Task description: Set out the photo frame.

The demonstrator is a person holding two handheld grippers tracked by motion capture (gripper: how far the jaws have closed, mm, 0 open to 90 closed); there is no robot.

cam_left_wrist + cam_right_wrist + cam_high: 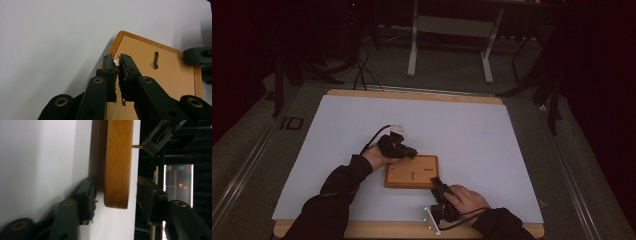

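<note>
Right hand-held gripper (pixel 435 181), at the near edge of the table (pixel 472 125): jaws about half open, one on each side of the near right corner of the box (pixel 411 171). In the right gripper view a gap shows between each pad and the wood (pixel 118 165), so it does not grip.

Box: flat, wooden, raised rim, keyhole-shaped slot (pixel 155 60) in the top; lies on the table's white sheet, near its middle, between the two hands.

Left hand-held gripper (pixel 410 151), beyond, at the box's far left corner: jaws narrow, nearly together, pinched on a small pale round disc (pixel 116 61) held on edge over the box top, just inside the rim. What the disc is cannot be told.

Frame (pixel 451 27): pale metal, on the floor well past the table.
</note>
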